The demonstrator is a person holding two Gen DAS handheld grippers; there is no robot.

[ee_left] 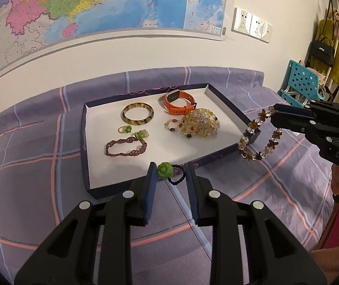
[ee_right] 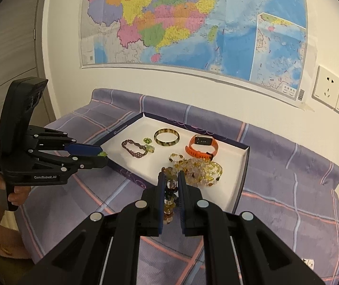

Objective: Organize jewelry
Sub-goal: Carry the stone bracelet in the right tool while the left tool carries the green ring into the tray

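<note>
Surface: purple checked bedspread (ee_left: 39, 166) below wall map (ee_right: 181, 19); sockets (ee_left: 252, 25) alongside. Tray (ee_left: 85, 128), white-lined, holds bangle (ee_left: 138, 114), orange watch (ee_left: 179, 102), bead pile (ee_left: 200, 123). Left gripper (ee_left: 171, 174) clamps green-rose cord bracelet (ee_left: 164, 170) over tray's near edge. Right gripper (ee_right: 170, 180) pinches brown flower-bead bracelet (ee_left: 259, 135), dangling beside tray.
</note>
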